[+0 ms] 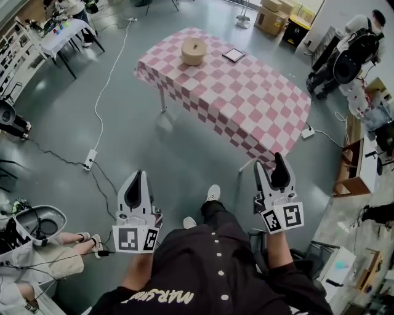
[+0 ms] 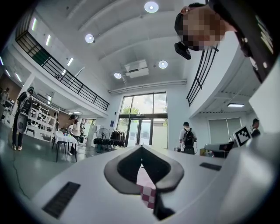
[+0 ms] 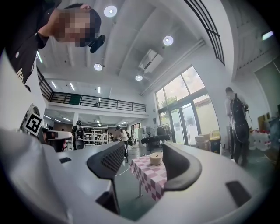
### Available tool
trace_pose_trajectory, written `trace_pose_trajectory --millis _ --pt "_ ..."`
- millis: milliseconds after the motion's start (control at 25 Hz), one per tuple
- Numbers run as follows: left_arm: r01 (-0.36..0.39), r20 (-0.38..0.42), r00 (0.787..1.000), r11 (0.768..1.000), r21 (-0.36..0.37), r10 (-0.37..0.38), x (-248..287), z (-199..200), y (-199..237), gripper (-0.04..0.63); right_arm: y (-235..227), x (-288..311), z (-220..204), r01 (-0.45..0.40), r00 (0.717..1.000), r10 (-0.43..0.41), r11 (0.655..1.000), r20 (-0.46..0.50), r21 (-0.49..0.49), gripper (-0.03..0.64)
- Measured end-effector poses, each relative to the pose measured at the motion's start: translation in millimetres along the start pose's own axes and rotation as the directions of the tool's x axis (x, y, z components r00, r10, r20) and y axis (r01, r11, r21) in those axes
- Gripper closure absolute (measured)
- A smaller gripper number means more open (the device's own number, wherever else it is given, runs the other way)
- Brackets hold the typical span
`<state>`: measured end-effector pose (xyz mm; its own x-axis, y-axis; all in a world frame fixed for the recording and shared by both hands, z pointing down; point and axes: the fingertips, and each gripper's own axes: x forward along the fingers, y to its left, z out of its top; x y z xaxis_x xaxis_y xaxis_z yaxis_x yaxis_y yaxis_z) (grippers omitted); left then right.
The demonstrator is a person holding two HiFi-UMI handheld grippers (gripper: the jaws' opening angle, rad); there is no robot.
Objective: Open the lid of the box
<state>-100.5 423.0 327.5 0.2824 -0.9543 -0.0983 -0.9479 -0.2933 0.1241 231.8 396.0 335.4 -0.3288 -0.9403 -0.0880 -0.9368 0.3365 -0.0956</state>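
A round tan box (image 1: pixel 192 51) with its lid on stands at the far end of a table (image 1: pixel 246 98) under a pink and white checked cloth, some way ahead of me. Both grippers hang in the air well short of the table, over the grey floor. My left gripper (image 1: pixel 138 177) has its fingertips together with nothing in them; in the left gripper view (image 2: pixel 141 148) a strip of the cloth shows through the slit behind the tips. My right gripper (image 1: pixel 269 161) is open and empty. In the right gripper view (image 3: pixel 144 146) the box (image 3: pixel 156 158) shows far off between its jaws.
A small black-framed square (image 1: pixel 233 55) lies on the table near the box. A white cable with a power strip (image 1: pixel 90 159) runs across the floor at left. Cardboard boxes (image 1: pixel 271 18) stand behind the table. A person (image 1: pixel 354 49) stands at far right, another table (image 1: pixel 61 31) at top left.
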Motion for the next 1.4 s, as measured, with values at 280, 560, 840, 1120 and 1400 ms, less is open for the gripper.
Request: trace_pose_trajectory --millis 280,560,840,1120,1400 --pt "0.009 -0.007 1.0 1.0 0.017 -0.009 56.6 -3.4 -0.7 0.584 -26.7 51.0 1.0 -0.02 1.0 0.02 1.0 0.01 -0.01 0.354" --pt "0.019 0.006 1.0 0.999 0.038 -0.019 113.2 5.5 -4.4 0.584 -59.3 98.5 10.6 -0.027 0.999 0.028 1.0 0.02 -0.012 0.354" --pt "0.013 -0.005 1.0 0.999 0.044 -0.013 155.9 -0.3 -16.3 0.584 -91.6 131.5 9.9 -0.039 0.999 0.039 0.999 0.015 -0.004 0.354" --pt "-0.007 -0.008 1.0 0.999 0.047 0.007 196.5 -5.5 -32.1 0.584 -122.5 162.6 2.4 -0.076 0.997 0.076 0.997 -0.005 0.009 0.353" --pt "-0.045 -0.064 0.997 0.999 0.015 0.046 208.9 -26.9 -44.2 0.584 -140.1 185.1 -14.5 -0.104 0.993 0.107 0.993 -0.04 0.061 0.353"
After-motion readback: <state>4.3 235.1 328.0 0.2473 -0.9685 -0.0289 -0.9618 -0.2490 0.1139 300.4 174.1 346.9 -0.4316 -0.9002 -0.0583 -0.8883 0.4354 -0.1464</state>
